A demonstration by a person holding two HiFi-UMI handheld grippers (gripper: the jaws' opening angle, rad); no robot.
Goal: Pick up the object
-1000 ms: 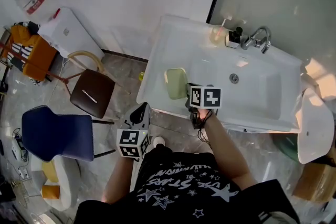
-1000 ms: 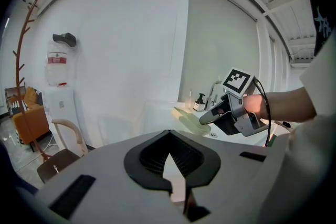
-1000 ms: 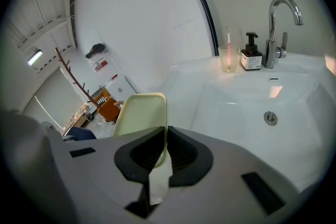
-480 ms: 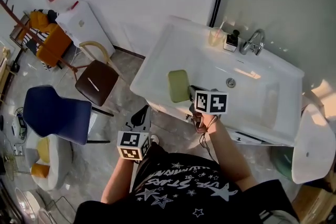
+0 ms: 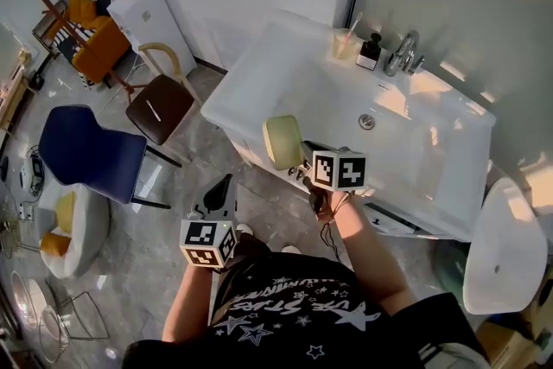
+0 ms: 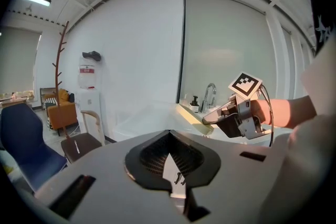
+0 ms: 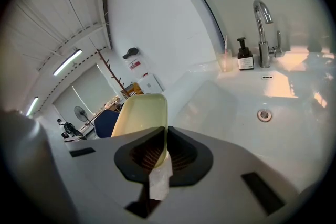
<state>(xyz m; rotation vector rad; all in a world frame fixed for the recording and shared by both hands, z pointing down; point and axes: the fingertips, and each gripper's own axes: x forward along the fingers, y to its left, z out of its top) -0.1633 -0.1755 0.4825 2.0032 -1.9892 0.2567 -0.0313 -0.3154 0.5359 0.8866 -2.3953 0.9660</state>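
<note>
The object is a pale green oblong dish (image 5: 282,140), and my right gripper (image 5: 303,162) is shut on its near rim. It hangs tilted over the front left rim of the white sink (image 5: 259,65). In the right gripper view the dish (image 7: 142,113) stands up out of the shut jaws (image 7: 161,140), above the basin. My left gripper (image 5: 225,183) is lower and to the left, over the floor, shut with nothing in it. The left gripper view shows its own jaws (image 6: 169,136) meeting at the tip and the right gripper (image 6: 211,118) with the dish (image 6: 190,112) ahead.
A faucet (image 5: 404,53), a dark pump bottle (image 5: 370,52) and a cup (image 5: 343,42) stand at the sink's back edge; the drain (image 5: 366,122) is mid-basin. A brown chair (image 5: 159,109) and a blue chair (image 5: 85,156) stand on the floor to the left.
The right gripper has carried the dish from the sink's left ledge out over its front left rim. The left gripper has shifted left and nearer. The head view has swung.
</note>
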